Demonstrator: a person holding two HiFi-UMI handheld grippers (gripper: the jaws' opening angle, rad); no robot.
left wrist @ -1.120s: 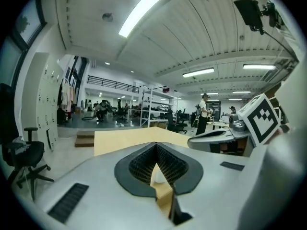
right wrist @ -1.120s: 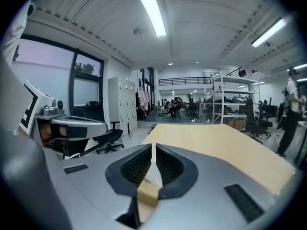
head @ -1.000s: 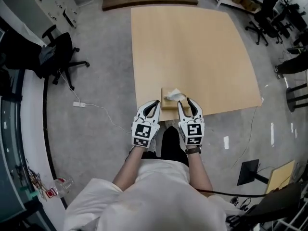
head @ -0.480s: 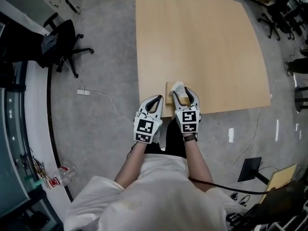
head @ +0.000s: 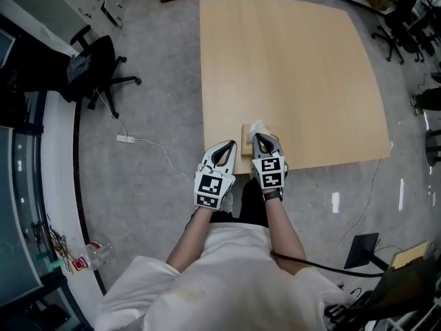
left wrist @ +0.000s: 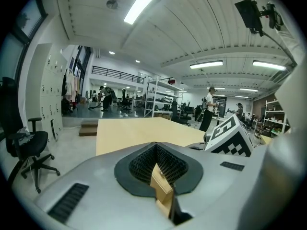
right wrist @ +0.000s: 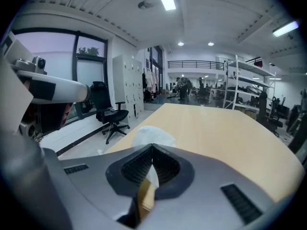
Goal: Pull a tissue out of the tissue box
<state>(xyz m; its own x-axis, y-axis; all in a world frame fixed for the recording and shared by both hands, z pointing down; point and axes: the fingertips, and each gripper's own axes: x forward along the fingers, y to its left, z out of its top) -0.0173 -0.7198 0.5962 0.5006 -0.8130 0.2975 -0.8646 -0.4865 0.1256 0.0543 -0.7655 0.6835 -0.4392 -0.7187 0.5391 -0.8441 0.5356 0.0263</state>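
Right now your right gripper [head: 265, 139] sits at the near edge of the light wooden table [head: 296, 67], directly over the tissue box [head: 244, 135]. In the right gripper view its jaws are drawn together at the tips, and the white tissue [right wrist: 152, 134] is caught between them. The tissue bunches up just beyond the tips, and a strip of it runs down through the dark padded gap. A tan surface shows under that strip. From the head view, the tissue [head: 258, 127] stands up out of the top of the box, touching the tips of that gripper.

Your left gripper [head: 229, 147] lies just beside the box on its left, over the table's near edge, roughly level with the right one. In the left gripper view [left wrist: 156, 145] its jaws are also closed tip to tip, with nothing pinched between the tips. Through the opening behind them you can see a tan, wood-coloured edge. I cannot tell whether that is the box or the table edge. The marker cube [left wrist: 229, 138] of your right gripper shows close by at the right of that view.

The tissue box itself is small and tan, set square to the near edge of the table, and the rest of the tabletop [right wrist: 225, 128] stretches away beyond it. A black office chair [head: 96, 67] stands on the grey floor well to your left, and a white power strip [head: 125, 138] lies between it and the table.
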